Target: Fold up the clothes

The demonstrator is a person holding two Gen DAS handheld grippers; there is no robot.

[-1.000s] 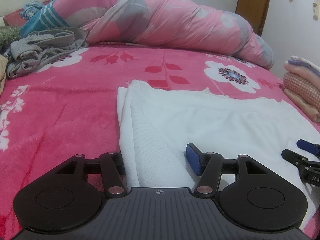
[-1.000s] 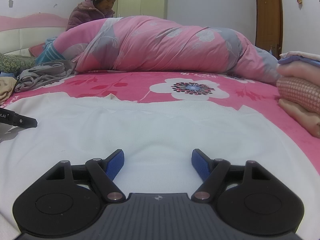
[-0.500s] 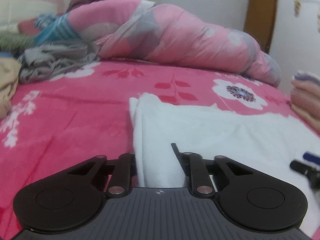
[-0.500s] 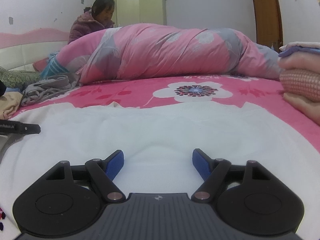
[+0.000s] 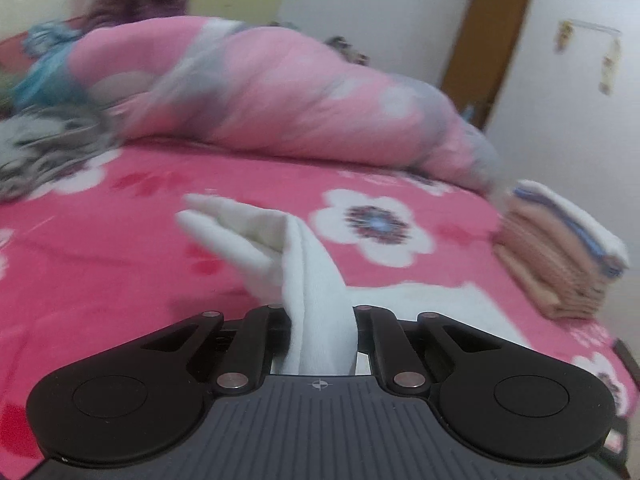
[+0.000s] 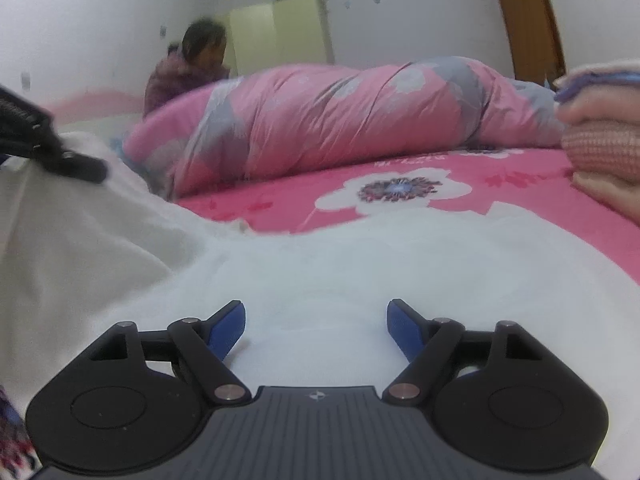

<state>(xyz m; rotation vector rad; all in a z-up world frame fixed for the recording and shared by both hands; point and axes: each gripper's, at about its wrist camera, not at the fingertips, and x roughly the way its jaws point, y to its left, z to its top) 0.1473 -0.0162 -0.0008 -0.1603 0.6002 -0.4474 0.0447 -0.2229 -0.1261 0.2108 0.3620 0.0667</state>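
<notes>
A white garment (image 6: 360, 264) lies spread on the pink flowered bed (image 5: 100, 272). My left gripper (image 5: 320, 320) is shut on the garment's left edge (image 5: 316, 280) and holds it lifted above the bed, the cloth bunched between the jaws. In the right wrist view the left gripper (image 6: 52, 152) shows at far left with the raised cloth hanging below it. My right gripper (image 6: 316, 328) is open, its blue pads (image 6: 228, 326) apart, resting low over the flat middle of the garment.
A rolled pink and grey quilt (image 6: 340, 120) lies across the far side of the bed. A stack of folded clothes (image 5: 560, 248) sits at the right. A heap of grey clothes (image 5: 48, 148) lies far left. A person (image 6: 188, 68) sits behind the quilt.
My left gripper has shut on the garment's left edge and lifted it up and to the right. My right gripper has stayed open over the garment.
</notes>
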